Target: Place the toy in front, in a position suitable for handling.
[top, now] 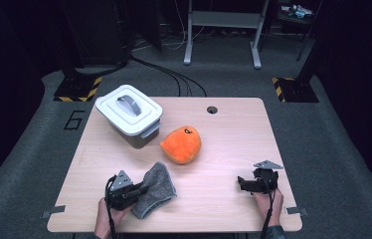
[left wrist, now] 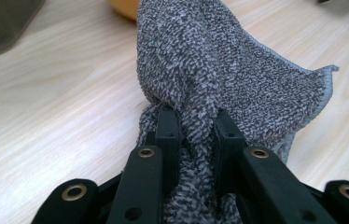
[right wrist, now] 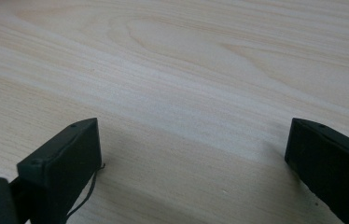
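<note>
Pinching a bunched fold of the grey towel (left wrist: 219, 70) between its 2 jaws, the left gripper (left wrist: 196, 126) rests low at the table's (top: 233, 134) near left edge. The towel (top: 156, 189) lies crumpled just beyond it, near the orange plush toy (top: 181, 144) and the lidded white container (top: 129, 115). The right gripper (right wrist: 193, 154) sits well apart, jaws spread wide over bare wood, gripping nothing.

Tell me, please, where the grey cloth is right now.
In the high view the grey cloth lies near the table's front edge, left of centre, pinched by the left gripper, just in front of the orange plush toy.
</note>
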{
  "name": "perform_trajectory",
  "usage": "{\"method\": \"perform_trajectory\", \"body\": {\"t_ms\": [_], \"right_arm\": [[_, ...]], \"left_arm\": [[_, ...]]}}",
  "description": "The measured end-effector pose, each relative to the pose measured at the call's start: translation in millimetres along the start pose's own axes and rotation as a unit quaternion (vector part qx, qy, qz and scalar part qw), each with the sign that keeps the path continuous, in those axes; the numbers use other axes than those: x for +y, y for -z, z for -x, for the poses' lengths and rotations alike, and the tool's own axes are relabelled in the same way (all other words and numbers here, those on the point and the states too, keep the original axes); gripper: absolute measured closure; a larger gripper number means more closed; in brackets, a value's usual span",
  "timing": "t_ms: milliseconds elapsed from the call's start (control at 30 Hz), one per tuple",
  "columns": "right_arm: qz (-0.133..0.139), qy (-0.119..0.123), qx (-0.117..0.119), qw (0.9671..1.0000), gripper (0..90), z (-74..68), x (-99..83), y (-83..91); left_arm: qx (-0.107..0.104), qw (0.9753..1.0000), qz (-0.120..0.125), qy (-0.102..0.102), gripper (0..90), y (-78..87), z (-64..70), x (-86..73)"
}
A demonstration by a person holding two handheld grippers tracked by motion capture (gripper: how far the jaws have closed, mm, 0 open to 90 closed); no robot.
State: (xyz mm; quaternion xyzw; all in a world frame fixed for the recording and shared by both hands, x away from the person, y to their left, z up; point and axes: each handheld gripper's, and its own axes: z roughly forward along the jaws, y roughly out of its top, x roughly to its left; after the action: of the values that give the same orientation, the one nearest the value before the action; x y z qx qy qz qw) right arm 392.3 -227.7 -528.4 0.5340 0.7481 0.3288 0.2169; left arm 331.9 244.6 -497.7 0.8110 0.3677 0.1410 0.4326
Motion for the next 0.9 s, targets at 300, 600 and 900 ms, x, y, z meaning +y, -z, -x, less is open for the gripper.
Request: {"method": "perform_trajectory", "body": {"t_ms": [300,600,900], "right_arm": [[-0.001,0.001,-0.002,1.0000,2.9,-0.5,0.1,-0.2],[0.001,-0.012,0.007,0.9999,2.9,3.5,0.6,0.9],[-0.004,0.004,-0.006,1.0000,3.3,-0.7,0.6,-0.4]], "left_arm": [[-0.038,0.9991,-0.002,-0.016,76.5,-8.4,11.8,11.7],[-0.091,0.9945,-0.022,-0.047,76.0,-41.3,41.7,28.6],[-0.121,0.9890,-0.044,-0.072,74.6,-82.8,62.1,41.8]]}}
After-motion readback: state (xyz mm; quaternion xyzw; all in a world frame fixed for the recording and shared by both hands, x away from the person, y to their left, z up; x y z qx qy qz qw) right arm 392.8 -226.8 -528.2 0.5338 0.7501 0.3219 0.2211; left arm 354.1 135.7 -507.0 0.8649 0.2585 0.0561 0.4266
